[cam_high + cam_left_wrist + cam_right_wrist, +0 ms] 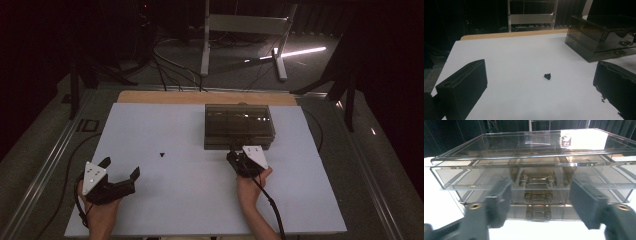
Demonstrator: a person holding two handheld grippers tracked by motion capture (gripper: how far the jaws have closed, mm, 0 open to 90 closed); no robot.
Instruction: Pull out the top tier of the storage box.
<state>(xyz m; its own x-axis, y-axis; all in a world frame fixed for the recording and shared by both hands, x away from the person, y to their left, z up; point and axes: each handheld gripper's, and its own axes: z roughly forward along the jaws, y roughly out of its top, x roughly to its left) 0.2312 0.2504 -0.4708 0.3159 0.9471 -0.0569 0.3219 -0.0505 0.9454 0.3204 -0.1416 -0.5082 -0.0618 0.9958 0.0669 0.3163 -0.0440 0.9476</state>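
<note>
One desk (pixel 165 210) carries a white surface with a bare wooden strip along its far edge. On it stand one smoked transparent drawer box (pixel 239 126) and one small black object (pixel 162 154); two grippers work over it.

The drawer box sits at the far right-centre of the desk. The right gripper view shows three metal handles on its front, stacked one above the other: an upper handle (pixel 537 180), a middle handle (pixel 537 196) and a lower handle (pixel 537 213). The topmost drawer front stands slightly forward of the box frame.

The right gripper (pixel 239 154) is held at the near front face of the drawer box. Its two jaws are spread apart, one to each side of the handle column, and the pads do not press on any handle. Whether a jaw tip touches the box front cannot be told.

The left gripper (pixel 120 169) rests at the near left of the desk, well apart from the drawer box. Its two jaws are spread wide with nothing between them.

The small black object lies alone on the white surface, between the two grippers and ahead of the left gripper, apart from both. Its shape is too small to identify.
</note>
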